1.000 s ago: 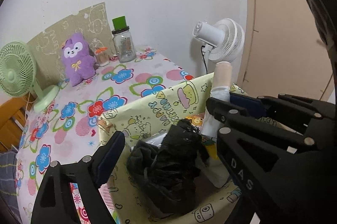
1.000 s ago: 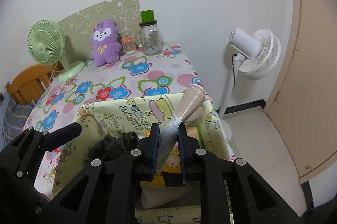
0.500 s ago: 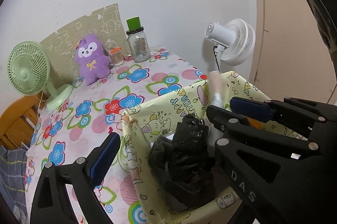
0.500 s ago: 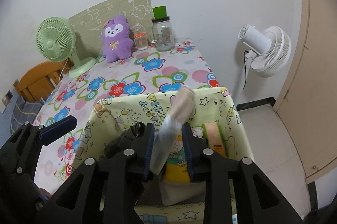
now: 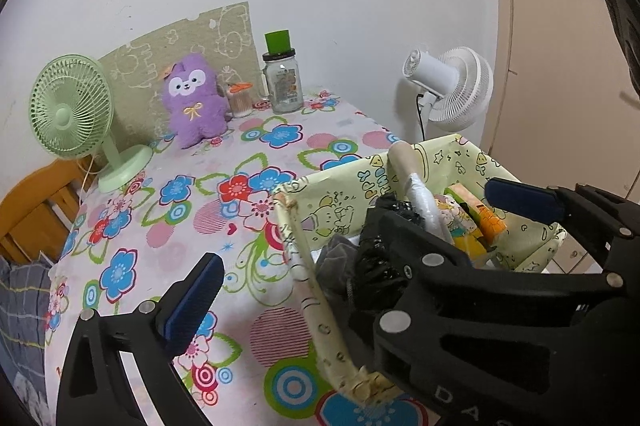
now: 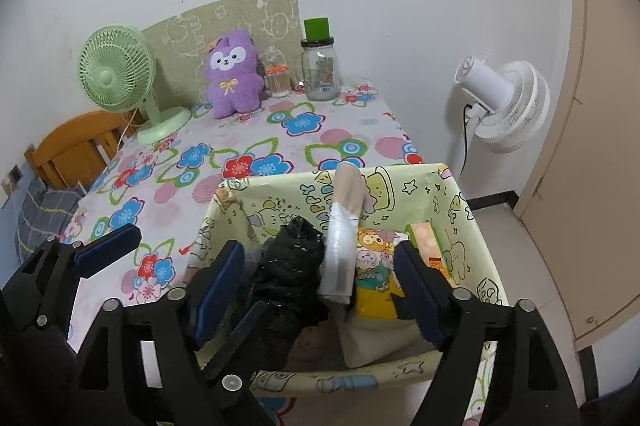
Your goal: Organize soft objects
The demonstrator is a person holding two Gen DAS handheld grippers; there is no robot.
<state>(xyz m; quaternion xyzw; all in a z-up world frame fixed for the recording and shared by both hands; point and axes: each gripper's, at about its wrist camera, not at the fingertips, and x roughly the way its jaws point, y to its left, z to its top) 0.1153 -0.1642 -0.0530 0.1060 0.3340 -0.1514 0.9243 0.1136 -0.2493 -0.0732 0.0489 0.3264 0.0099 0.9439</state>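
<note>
A table (image 6: 328,142) under a flowered cloth fills both wrist views, with a white fan (image 6: 508,106) standing on the floor beside it and a wooden chair (image 6: 76,146) at its far left edge. At the near right corner of the table sits a pale yellow cartoon-print bin (image 6: 464,210), its walls upright and its top open. Inside it, a wrapped beige roll (image 6: 344,226) leans against the back wall, its top poking above the rim, free of either tool; a crumpled black bag (image 6: 288,266) lies just left of it and bright printed packs (image 6: 376,266) sit to its right. The right gripper (image 6: 320,286) hovers over the bin with its blue-padded jaws spread wide on either side of the roll, holding nothing. The left gripper (image 5: 352,250) straddles the bin's left wall, likewise released and empty, one finger over the cloth. Along the far wall stand a green fan (image 5: 76,110), a purple plush (image 5: 194,102) propped against a beige board (image 5: 180,54), a glass jar (image 5: 282,82) with a green cap, and a small orange-lidded pot (image 5: 240,100).
</note>
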